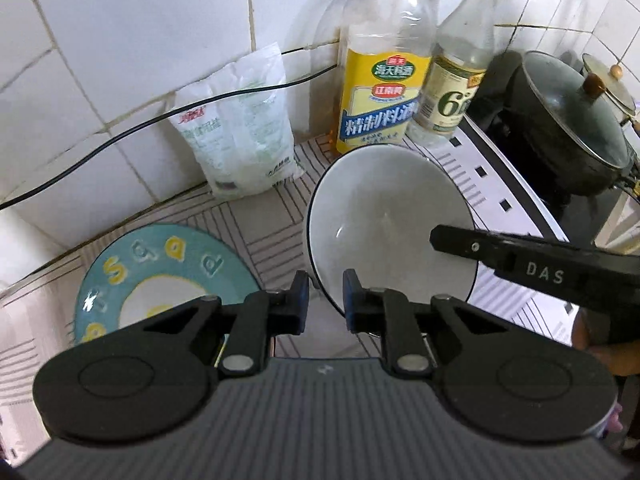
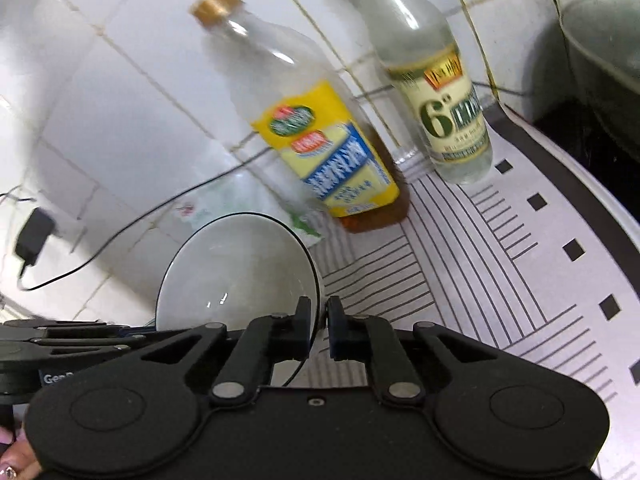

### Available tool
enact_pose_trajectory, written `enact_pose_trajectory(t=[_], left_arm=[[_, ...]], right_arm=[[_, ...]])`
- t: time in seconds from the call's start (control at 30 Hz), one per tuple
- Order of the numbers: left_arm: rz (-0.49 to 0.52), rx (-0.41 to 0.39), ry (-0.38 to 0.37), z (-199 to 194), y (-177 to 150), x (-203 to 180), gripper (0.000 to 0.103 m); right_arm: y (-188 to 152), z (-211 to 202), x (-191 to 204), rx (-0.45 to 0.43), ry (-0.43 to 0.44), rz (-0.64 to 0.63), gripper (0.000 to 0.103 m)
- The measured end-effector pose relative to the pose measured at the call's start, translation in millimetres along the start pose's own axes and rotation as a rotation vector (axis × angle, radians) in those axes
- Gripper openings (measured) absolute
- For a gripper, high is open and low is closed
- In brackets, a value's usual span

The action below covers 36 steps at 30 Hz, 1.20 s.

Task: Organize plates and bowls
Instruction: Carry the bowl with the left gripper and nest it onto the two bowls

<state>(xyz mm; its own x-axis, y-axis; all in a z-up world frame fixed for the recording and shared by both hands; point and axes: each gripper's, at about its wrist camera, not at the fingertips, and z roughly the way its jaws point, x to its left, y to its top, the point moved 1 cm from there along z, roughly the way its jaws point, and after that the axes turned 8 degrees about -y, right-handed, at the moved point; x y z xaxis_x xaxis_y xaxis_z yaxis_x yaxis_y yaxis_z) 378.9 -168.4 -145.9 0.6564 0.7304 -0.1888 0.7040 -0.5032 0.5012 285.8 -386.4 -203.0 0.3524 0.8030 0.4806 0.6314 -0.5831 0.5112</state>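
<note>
Left wrist view: the left gripper [image 1: 326, 300] has its jaws clamped on the near rim of the white bowl [image 1: 384, 208], which sits tilted at centre, while the right gripper [image 1: 460, 242] reaches in from 3 o'clock over the bowl's far side; the teal plate [image 1: 132, 276] lies at 9 o'clock on the striped mat [image 1: 264, 216], with the salt bag [image 1: 240, 136] at 11 o'clock and two bottles [image 1: 384, 92] at 12 o'clock. Right wrist view shows the right gripper's jaws pinching the bowl's black-edged rim, and the lidded pot [image 1: 568, 120] stands at 2 o'clock of the left view.
</note>
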Motion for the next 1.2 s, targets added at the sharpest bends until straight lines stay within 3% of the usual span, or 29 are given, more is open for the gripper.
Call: enact_pose_trajectory(t=[0.23, 0.4, 0.5, 0.9, 1.2], left_arm=[[-0.066, -0.029, 0.003, -46, -20, -13, 0.016], [-0.18, -0.006, -0.034, -68, -43, -10, 0.016], [-0.207, 0.001, -0.016, -74, -60, -14, 0.016], [-0.38, 0.1, -0.026, -46, -114, -6, 0.016], [-0.407, 0.165, -0.022, -25, -116, -2, 0.016]], right_arm=[[-4, -44, 17, 0.004, 0.025, -0.057, 0.013], [-14, -74, 32, -0.009, 0.047, -0.164, 0.013], [-24, -82, 38, 0.008, 0.052, -0.216, 0.013], [-66, -82, 54, 0.049, -0.001, -0.434, 0.013], [-75, -71, 56, 0.073, -0.034, -0.481, 0.012]])
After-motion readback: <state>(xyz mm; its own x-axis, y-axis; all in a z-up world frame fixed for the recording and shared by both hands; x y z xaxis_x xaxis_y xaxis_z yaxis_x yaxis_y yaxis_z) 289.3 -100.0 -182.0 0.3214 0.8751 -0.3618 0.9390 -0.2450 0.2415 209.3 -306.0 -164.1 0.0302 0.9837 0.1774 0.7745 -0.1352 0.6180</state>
